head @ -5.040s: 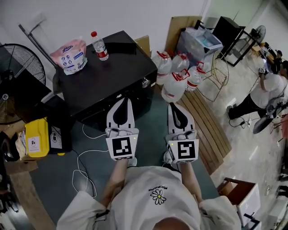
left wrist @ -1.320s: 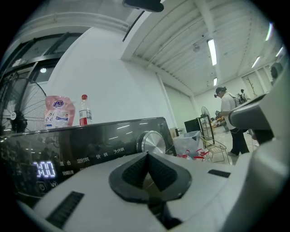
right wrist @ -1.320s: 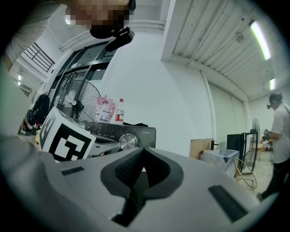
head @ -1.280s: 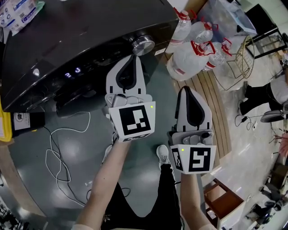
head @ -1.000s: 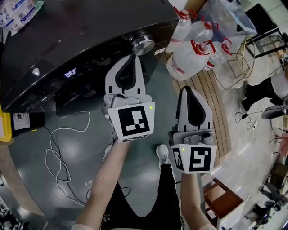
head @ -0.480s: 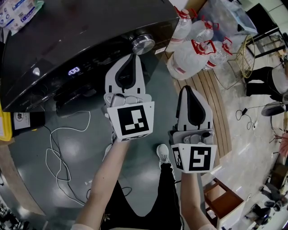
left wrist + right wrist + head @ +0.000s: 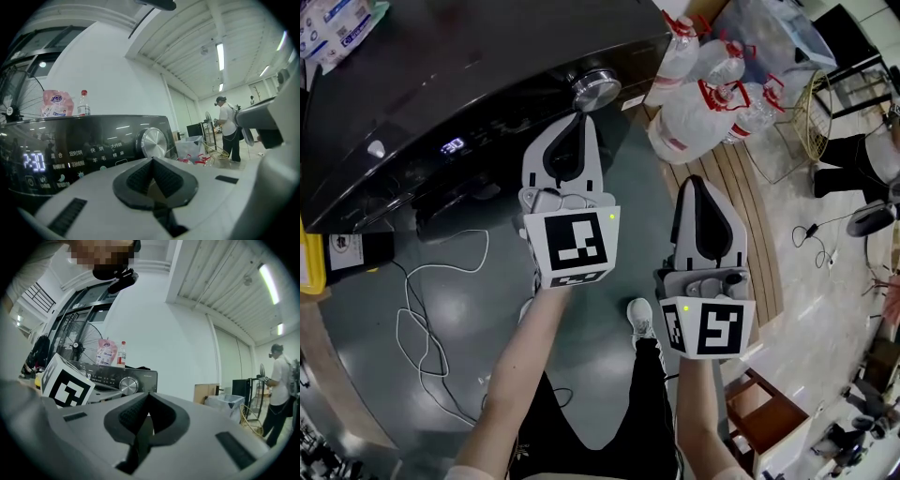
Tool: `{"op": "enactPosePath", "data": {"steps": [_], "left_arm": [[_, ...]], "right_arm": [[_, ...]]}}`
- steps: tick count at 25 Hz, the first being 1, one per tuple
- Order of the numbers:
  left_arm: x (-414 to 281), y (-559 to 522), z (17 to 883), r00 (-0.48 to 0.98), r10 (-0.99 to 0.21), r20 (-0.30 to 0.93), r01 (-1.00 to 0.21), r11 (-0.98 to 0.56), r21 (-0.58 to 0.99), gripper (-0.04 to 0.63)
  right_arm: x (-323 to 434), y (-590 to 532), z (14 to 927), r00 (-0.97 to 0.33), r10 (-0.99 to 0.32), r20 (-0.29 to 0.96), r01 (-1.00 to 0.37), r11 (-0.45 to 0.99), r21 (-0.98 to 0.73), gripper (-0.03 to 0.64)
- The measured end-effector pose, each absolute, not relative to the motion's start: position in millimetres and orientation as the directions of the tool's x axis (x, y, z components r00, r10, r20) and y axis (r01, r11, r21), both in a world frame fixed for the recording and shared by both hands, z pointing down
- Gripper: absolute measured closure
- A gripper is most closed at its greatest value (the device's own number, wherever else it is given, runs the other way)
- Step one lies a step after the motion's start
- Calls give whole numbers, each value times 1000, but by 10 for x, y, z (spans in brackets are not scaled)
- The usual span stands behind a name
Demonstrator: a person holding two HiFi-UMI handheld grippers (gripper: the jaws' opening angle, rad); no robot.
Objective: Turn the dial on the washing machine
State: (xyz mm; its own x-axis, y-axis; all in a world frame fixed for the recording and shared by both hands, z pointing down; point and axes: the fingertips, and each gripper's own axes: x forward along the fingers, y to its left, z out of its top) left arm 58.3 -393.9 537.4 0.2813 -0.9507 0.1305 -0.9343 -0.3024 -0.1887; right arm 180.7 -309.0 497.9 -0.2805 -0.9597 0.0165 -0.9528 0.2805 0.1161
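Head view: forearms reach forward over a dark floor (image 7: pixel 609 202), one tool in each hand. Left tool (image 7: pixel 578 120) is held further forward than the right tool (image 7: pixel 696 181), which hangs back beside it, over the floor and well apart from the washer (image 7: pixel 487 66). Left tool jaws together, pads meeting at the tip, nothing between them (image 7: pixel 152 160). Right tool jaws likewise closed on nothing (image 7: pixel 147 394). Left tool tip points at the washer's front panel, just below and left of the dial (image 7: pixel 595 89); it is near the dial but not clamped on it, and contact cannot be judged. The dial is a silver knob at the right end of the black control panel. In the left gripper view it sits just above and beyond the tool tip (image 7: pixel 153 142); in the right gripper view it is smaller and further off (image 7: pixel 128 384). Display (image 7: pixel 33 161) on the panel's left is lit and reads 2:30. A white cable (image 7: pixel 422 319) lies looped on the floor at left. A pink pouch (image 7: pixel 55 103) and a red-capped bottle (image 7: pixel 84 103) stand on the washer top. Right of the washer are clear jugs (image 7: pixel 703 103) by wooden boards (image 7: pixel 741 216). A person (image 7: pixel 229 129) stands far back in the hall.
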Motion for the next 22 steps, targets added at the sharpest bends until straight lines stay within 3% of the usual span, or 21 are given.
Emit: {"op": "enactPosePath", "data": {"steps": [22], "left_arm": [[688, -3825, 5263, 313, -941, 128, -929, -331, -165, 597]], "right_arm": [[1810, -3033, 4838, -279, -960, -2, -950, 275, 149, 614]]}}
